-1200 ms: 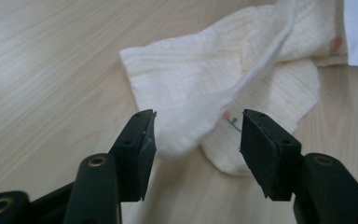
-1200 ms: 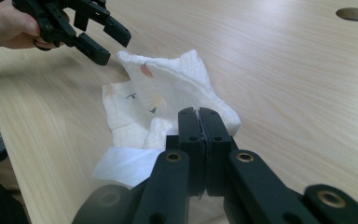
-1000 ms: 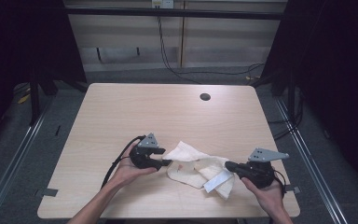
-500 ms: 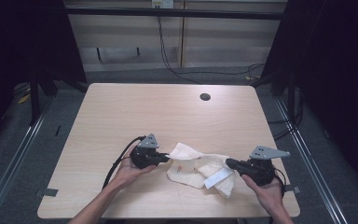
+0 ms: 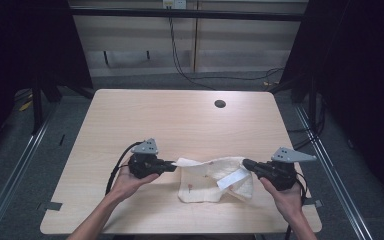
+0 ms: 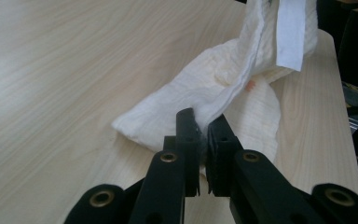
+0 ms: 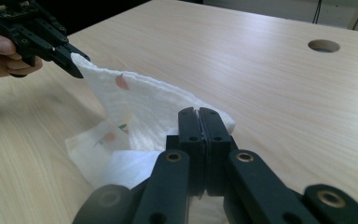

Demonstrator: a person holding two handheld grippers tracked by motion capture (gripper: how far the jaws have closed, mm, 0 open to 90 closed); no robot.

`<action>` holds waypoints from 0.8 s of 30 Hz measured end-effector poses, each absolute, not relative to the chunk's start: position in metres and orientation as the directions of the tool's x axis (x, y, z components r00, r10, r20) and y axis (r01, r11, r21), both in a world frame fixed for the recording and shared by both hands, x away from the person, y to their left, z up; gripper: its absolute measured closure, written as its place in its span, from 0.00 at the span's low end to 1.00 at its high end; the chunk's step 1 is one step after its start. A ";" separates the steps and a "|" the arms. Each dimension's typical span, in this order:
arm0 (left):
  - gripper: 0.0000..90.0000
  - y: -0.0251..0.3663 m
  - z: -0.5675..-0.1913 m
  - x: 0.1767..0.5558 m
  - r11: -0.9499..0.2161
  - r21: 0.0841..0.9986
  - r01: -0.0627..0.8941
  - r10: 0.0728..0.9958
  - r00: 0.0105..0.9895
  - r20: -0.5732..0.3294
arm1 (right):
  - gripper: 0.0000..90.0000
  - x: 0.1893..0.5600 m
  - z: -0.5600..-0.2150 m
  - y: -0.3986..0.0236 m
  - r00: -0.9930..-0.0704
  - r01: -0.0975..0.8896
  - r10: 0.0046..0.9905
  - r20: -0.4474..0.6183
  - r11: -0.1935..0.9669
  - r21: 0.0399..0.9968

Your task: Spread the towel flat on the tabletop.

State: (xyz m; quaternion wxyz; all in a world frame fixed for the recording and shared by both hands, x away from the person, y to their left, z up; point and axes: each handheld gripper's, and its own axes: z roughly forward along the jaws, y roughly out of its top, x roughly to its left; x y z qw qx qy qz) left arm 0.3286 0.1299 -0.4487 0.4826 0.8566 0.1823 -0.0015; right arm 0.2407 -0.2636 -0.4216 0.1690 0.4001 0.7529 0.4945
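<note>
While both my grippers pinch it, the white cloth (image 5: 215, 180) hangs stretched between them near the table's (image 5: 180, 120) 6 o'clock edge.

My left gripper (image 5: 172, 166) has its jaws clamped on the cloth's corner at the 9 o'clock end, lifted off the wood; my right gripper (image 5: 246, 163) has its jaws pressed together on the 3 o'clock end, where a white tag (image 5: 233, 178) hangs. The cloth's lower fold rests on the table, and a dark round hole (image 5: 220, 104) sits toward 12 o'clock, well apart.
</note>
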 end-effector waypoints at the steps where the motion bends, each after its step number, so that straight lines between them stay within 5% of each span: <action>1: 0.95 0.134 -0.445 0.329 -0.463 0.830 0.311 0.307 0.935 -0.180 | 0.99 0.241 -0.422 -0.264 -0.623 0.435 0.770 0.141 0.191 0.880; 24: 0.96 0.183 -0.384 0.321 -0.362 0.898 0.249 0.314 0.940 -0.134 | 0.99 0.272 -0.364 -0.250 -0.680 0.286 0.724 0.119 0.113 0.952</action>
